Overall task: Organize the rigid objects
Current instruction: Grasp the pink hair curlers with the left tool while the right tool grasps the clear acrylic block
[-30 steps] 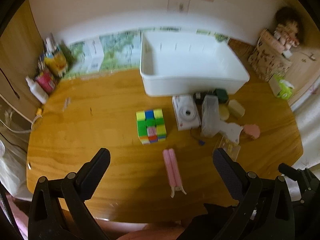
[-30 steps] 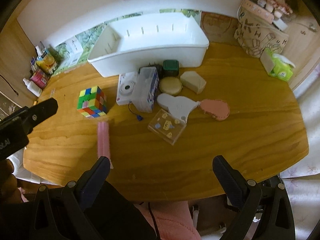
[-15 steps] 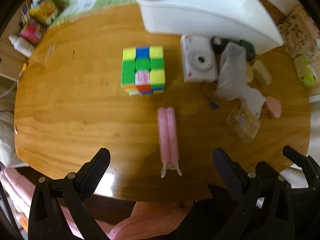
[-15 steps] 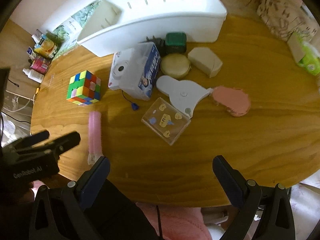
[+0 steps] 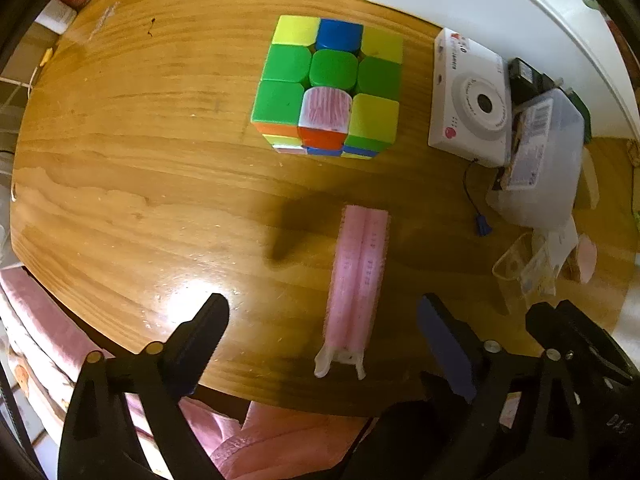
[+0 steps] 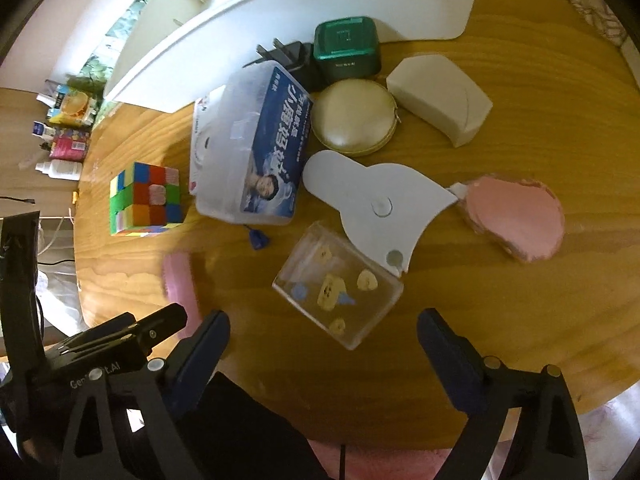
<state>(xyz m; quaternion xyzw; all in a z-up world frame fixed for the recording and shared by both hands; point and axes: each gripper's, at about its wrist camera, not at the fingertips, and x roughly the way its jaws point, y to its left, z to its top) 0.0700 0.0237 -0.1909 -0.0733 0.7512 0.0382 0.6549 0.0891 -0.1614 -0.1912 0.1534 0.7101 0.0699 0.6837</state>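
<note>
The left claw [image 5: 322,322], fingers apart, is hovering over the pink clip [image 5: 356,280] lying near the desk [image 5: 120,160] edge; a glancing grip risks knocking it off. The right claw [image 6: 322,334] is gaping empty.

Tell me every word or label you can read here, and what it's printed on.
"Gen...ot.AI", partly hidden: on the left tool.
Blue label with Chinese characters on the clear plastic box: too distorted to read.
Print on the white camera, pink clip and green box: too small or blurred.
</note>
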